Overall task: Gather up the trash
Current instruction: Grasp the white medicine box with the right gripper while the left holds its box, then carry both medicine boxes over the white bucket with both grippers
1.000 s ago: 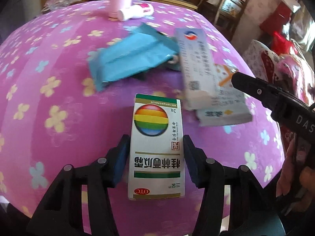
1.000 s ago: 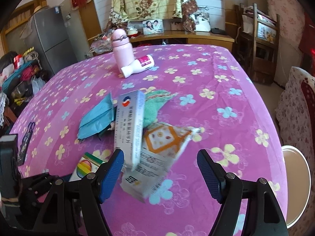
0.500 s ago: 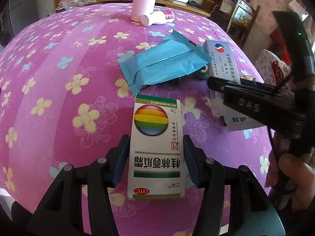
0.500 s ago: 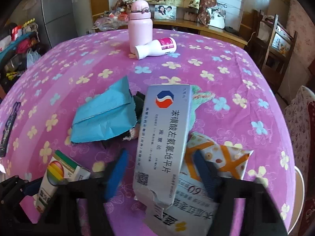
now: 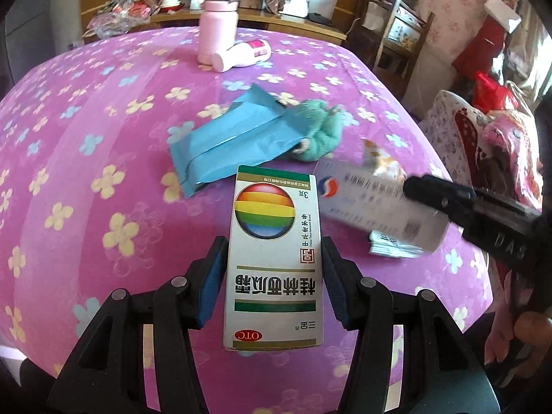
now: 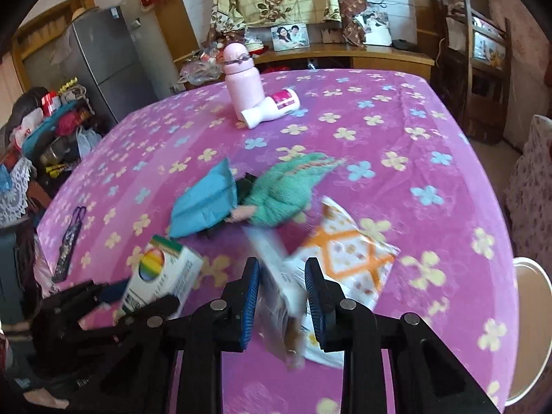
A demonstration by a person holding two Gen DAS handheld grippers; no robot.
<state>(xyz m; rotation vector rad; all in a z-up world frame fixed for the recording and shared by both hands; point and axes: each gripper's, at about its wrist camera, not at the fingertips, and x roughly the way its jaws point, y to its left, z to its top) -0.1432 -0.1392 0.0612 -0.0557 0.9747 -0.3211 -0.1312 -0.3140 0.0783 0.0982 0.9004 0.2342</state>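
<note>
Left gripper (image 5: 274, 269) clamps rainbow box (image 5: 274, 258), lengthwise, apparently pointing away.

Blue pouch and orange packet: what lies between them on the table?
In the right wrist view, a green knitted item lies between the blue pouch and the orange packet, its left end against the pouch. Nearer the camera, the white box sits blurred in the right gripper.

The rainbow-logo box (image 5: 274, 258) reads "OTC"; the right tool (image 5: 510, 241) reads "DAS".
</note>
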